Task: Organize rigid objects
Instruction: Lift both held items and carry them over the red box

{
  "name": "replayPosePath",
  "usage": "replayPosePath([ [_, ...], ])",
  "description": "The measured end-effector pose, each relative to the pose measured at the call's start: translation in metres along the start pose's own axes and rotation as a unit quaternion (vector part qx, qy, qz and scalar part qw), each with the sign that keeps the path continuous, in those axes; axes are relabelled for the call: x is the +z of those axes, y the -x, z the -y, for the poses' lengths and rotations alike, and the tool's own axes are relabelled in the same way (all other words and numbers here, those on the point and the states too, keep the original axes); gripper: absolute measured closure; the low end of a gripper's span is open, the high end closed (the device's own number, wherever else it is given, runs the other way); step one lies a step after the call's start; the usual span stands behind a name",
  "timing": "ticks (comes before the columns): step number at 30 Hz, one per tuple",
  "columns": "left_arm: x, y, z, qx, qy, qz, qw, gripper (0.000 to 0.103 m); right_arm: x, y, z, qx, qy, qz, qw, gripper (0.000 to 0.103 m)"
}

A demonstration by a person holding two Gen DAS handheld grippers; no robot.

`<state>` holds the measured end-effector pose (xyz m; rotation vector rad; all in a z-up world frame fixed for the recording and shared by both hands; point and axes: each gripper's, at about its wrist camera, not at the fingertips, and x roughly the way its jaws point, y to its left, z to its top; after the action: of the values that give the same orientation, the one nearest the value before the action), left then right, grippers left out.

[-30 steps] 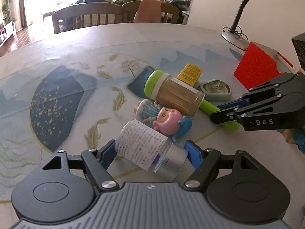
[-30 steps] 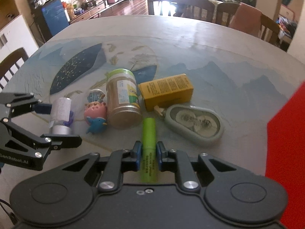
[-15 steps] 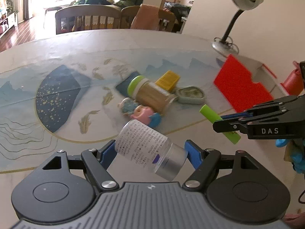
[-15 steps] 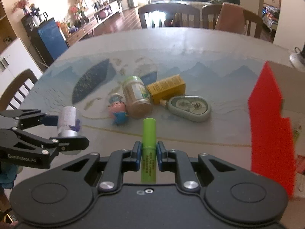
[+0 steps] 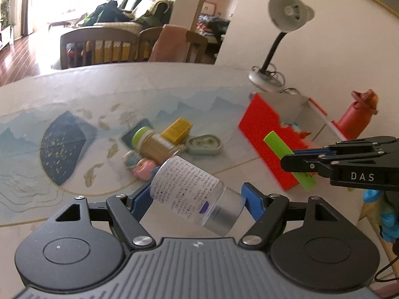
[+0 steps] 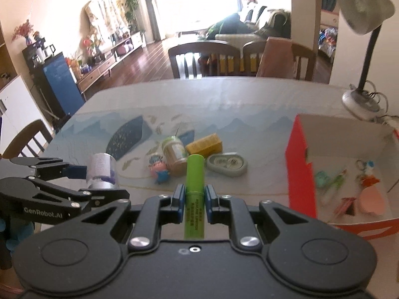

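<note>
Both grippers carry loads above the table [image 5: 174, 87], the left gripper [image 5: 192, 196] clamping a labelled bottle [image 5: 192, 189] and the right gripper [image 6: 195, 199] pinching a green tube [image 6: 195, 179], so next comes lowering each into the red box [image 6: 299, 164].

Round table [image 6: 249, 99] w/ blue mountain-and-fish print cloth. Wooden chairs [image 6: 204, 59] at far edge, one draped w/ pinkish cloth. Gooseneck desk lamp [image 6: 364, 25] by cream wall at right. Bright window [image 6: 194, 0] beyond, sofa [image 5: 117, 17] piled w/ clothes, dark wood floor [image 6: 149, 59], blue cabinet [image 6: 59, 79] at left.
</note>
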<state>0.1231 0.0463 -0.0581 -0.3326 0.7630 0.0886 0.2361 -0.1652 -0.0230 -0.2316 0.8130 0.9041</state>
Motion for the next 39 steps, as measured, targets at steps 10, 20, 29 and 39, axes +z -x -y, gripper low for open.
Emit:
replayPosePath([
  [10,0.026,0.007,0.048,-0.021,-0.037,0.021,0.9989,0.025,0.01,0.031,0.029,-0.018,-0.013,0.045,0.999,0.088],
  [20,0.051,-0.041,0.113,-0.044,-0.057,0.004,0.9974,0.025,0.012,0.042,0.104,-0.039,-0.05,0.05,0.997,0.088],
  [29,0.07,-0.101,0.164,-0.047,-0.066,-0.029,0.9963,0.025,0.008,0.032,0.178,-0.074,-0.067,0.038,0.994,0.088],
  [39,0.089,-0.157,0.209,-0.038,-0.089,-0.052,0.994,0.025,0.005,0.012,0.249,-0.099,-0.074,0.015,0.992,0.088],
])
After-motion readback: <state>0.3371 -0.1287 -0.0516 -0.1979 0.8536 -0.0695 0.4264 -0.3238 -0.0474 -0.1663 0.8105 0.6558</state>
